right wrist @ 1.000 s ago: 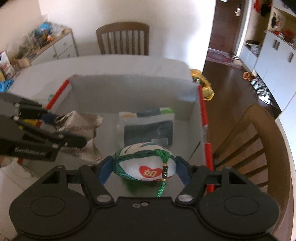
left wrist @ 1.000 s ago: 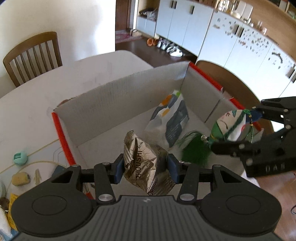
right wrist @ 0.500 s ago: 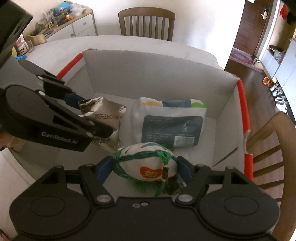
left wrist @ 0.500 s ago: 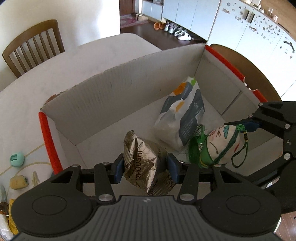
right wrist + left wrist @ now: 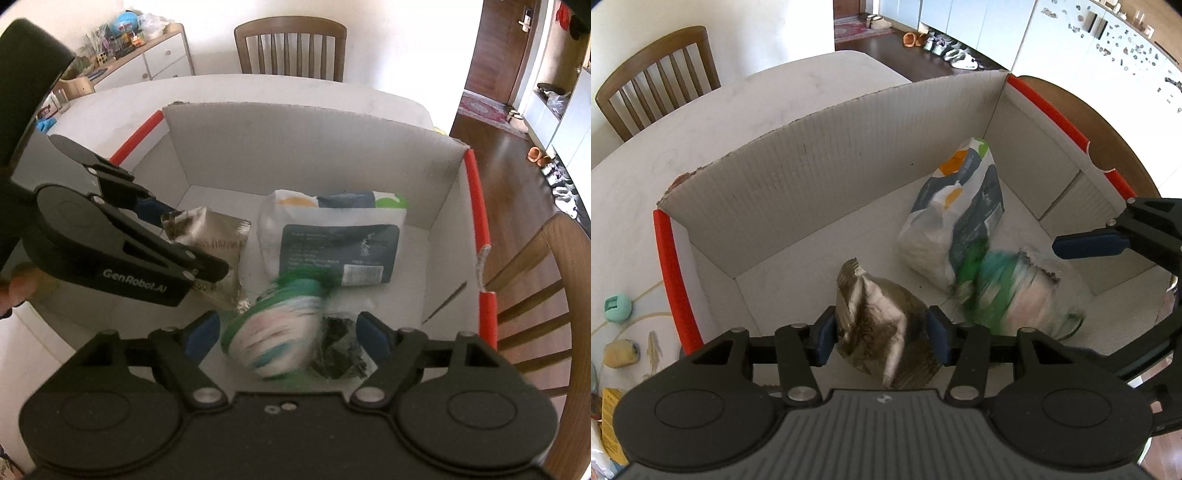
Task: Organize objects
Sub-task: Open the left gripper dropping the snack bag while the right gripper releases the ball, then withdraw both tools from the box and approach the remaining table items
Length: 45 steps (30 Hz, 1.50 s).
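Both of your grippers point down into the open cardboard box [image 5: 820, 177] with red-edged flaps, which sits on the white desk [image 5: 746, 99].

Your left gripper [image 5: 882, 334] has the crinkled silver snack bag [image 5: 882, 328] between its blue fingers [image 5: 824, 334]. The fingers are spreading, and the bag is motion-blurred and seems to be slipping loose; you cannot tell whether the pads still press on it. The bag sits over the box floor, toward the box's near wall, on the side of the left red flap. In the right wrist view the same silver bag [image 5: 216, 240] shows at the tip of the left gripper [image 5: 184, 243].

Your right gripper [image 5: 286, 332] has its fingers [image 5: 201, 334] spread wide and still opening. The white-and-green stuffed pouch [image 5: 275, 332] lies between them, heavily blurred, with a clear gap to each pad, so it is not pinched. A small dark packet [image 5: 338, 350] lies on the box floor just beside it, next to the right finger.

Behind both, the white-and-grey pouch bag [image 5: 336, 236] with orange and green patches lies flat on the box floor toward the far wall. In the left wrist view the green pouch [image 5: 1015, 291] is touching that bag's [image 5: 960, 221] near end.

On the desk outside the left flap lie a small teal round thing [image 5: 617, 307] and a yellowish lump [image 5: 621, 353].
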Tool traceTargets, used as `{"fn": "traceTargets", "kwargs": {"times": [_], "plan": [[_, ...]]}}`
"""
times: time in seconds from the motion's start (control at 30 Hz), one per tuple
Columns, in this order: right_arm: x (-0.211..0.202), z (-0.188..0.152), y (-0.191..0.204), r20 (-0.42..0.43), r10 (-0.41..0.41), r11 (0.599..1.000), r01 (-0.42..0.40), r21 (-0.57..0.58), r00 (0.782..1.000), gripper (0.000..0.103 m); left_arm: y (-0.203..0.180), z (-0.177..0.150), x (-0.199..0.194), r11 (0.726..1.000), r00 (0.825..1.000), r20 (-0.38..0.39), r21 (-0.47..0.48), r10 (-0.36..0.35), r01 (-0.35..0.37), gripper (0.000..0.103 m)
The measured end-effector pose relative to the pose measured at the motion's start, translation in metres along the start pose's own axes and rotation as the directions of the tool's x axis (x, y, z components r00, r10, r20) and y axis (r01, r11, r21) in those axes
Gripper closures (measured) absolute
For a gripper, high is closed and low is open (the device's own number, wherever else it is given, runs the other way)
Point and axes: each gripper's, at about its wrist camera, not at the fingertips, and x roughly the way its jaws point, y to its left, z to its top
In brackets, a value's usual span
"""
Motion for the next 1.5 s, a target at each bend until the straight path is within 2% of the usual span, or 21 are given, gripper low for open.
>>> {"fn": "traceTargets", "kwargs": {"times": [0.17,0.47,0.8,1.03,1.37,1.5], "plan": [[-0.013,-0.001,-0.004,0.022,0.011,1.0,-0.011,0.01,1.0,0.021,-0.005,0.003,-0.01,1.0,0.999,0.031,-0.001,-0.01,0.01,0.039],[-0.039,-0.006,-0.005,0.074,0.024,1.0,-0.025,0.015,0.997,0.021,-0.007,0.0,-0.042,0.999,0.994,0.103,-0.017,-0.038,0.04,0.039],[-0.077,-0.007,0.002,0.155,0.047,0.999,-0.05,0.016,0.987,0.02,-0.015,-0.015,-0.085,0.998,0.978,0.201,-0.034,-0.052,0.06,0.039],[-0.101,-0.009,0.012,0.207,0.067,0.997,-0.073,0.021,0.976,0.019,-0.016,-0.032,-0.119,0.996,0.959,0.278,-0.041,-0.064,0.078,0.039],[-0.129,-0.007,0.039,0.288,0.064,0.995,-0.085,0.059,0.955,0.012,0.001,-0.062,-0.163,0.994,0.92,0.389,-0.063,-0.057,0.088,0.038],[-0.134,-0.007,0.058,0.313,0.055,0.995,-0.079,0.066,0.948,0.007,0.014,-0.076,-0.175,0.994,0.909,0.414,-0.072,-0.044,0.081,0.033]]}}
